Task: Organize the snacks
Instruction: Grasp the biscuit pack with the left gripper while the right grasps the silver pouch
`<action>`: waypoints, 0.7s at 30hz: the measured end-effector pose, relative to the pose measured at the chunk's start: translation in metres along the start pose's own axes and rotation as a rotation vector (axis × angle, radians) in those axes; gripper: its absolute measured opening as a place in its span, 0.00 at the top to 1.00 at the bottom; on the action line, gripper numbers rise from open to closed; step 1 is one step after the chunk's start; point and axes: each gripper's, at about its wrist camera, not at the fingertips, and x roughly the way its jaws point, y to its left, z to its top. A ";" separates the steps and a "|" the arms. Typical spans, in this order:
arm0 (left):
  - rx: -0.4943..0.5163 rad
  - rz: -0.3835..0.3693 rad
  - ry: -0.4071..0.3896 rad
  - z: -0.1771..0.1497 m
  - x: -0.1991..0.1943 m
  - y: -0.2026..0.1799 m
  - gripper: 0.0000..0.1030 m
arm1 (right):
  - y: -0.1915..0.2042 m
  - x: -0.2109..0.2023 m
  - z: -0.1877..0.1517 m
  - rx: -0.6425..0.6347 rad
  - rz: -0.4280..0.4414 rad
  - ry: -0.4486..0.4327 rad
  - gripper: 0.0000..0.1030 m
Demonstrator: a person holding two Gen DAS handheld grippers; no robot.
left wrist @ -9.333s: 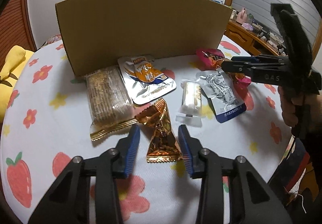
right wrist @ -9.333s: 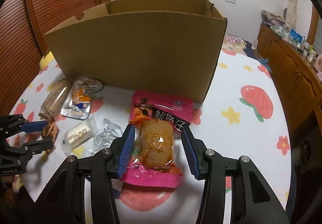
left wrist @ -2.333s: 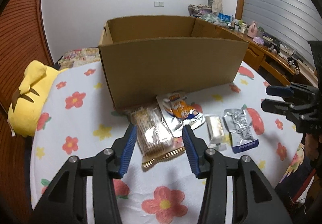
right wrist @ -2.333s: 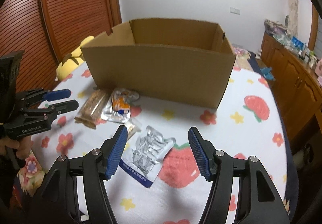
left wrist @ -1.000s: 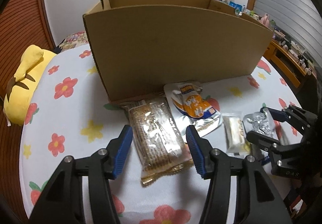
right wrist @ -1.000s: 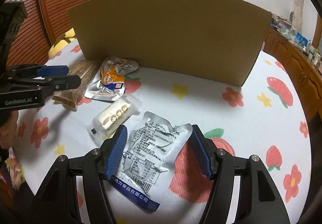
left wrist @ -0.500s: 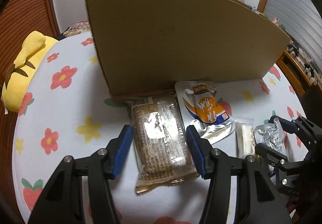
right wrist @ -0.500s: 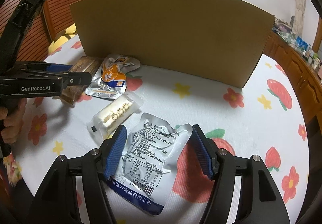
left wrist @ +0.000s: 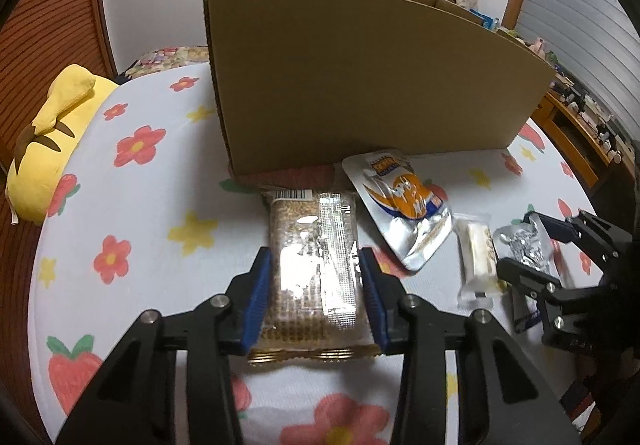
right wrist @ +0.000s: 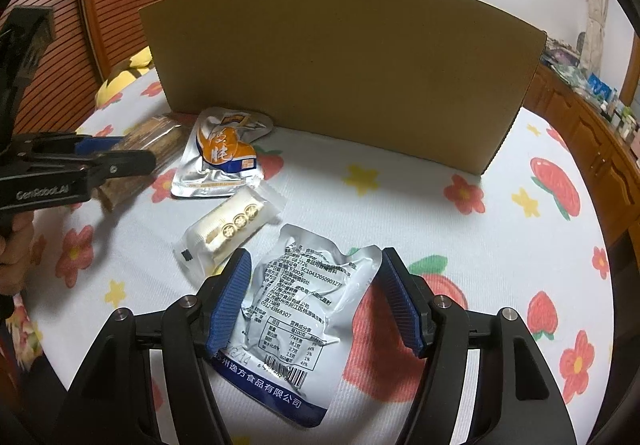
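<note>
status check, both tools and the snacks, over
Left tool just closing, pads against the cracker pack. Right tool open, straddling the silver pouch. Both packs on the table, cardboard box behind; nothing in the way.

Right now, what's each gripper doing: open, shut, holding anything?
Left gripper: jaws just closed onto the cracker pack, pads at its sides.
Right gripper: open, straddling the silver pouch, not gripping.

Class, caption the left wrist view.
Left hand-held gripper closing around the cracker pack before the cardboard box.
</note>
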 end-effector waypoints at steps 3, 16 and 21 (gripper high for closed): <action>0.005 0.010 -0.014 -0.005 -0.008 -0.001 0.61 | 0.000 0.000 0.000 0.000 0.000 0.000 0.34; -0.019 0.016 -0.099 -0.018 -0.041 0.005 0.61 | 0.000 0.000 0.000 -0.001 -0.001 0.000 0.34; -0.014 0.001 -0.119 -0.021 -0.051 0.001 0.61 | 0.001 0.000 0.000 -0.001 -0.001 0.000 0.34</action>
